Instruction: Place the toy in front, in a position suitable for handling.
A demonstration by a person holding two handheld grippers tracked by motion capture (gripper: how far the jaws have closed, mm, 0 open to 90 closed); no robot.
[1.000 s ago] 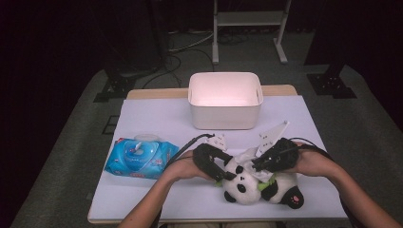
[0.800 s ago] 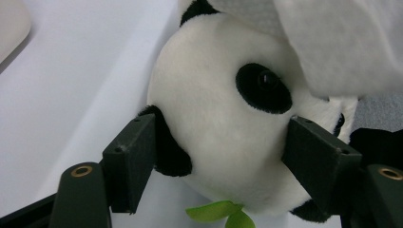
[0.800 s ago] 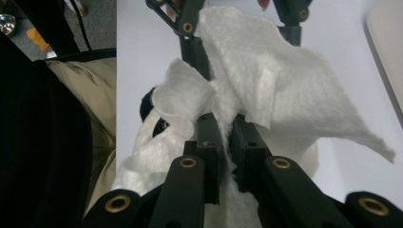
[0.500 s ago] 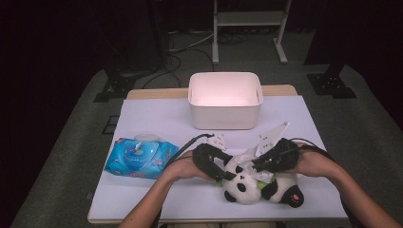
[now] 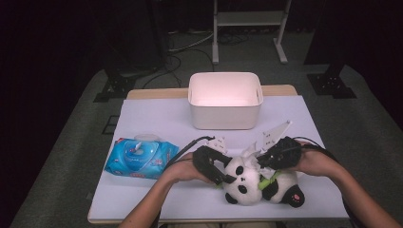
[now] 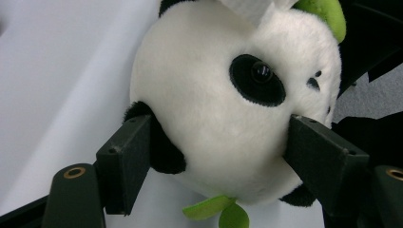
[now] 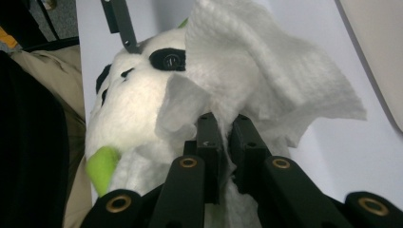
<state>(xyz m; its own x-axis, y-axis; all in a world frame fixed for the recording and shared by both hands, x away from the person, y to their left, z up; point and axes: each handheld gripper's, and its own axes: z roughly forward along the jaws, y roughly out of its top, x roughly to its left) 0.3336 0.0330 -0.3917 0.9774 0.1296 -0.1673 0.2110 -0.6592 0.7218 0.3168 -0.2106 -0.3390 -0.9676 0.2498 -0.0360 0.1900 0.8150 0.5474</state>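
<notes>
White table cover (image 5: pixel 157 123) bears a toy panda (image 6: pixel 228 99). Left gripper (image 5: pixel 214 167) clamps its head, barely loosened (steadying); right gripper (image 7: pixel 227 137) pinches the wipe (image 7: pixel 266 76) for cleaning.

Both forearms come in from the near edge and converge at the table's front. The left gripper (image 5: pixel 219 172) stands wide, its pads (image 6: pixel 124 161) pressed against something held between them. The right gripper (image 5: pixel 262 161), angled toward the left one, is clamped nearly closed.

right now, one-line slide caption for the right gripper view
Right gripper pinches a white wipe against the plush panda's head.
</notes>
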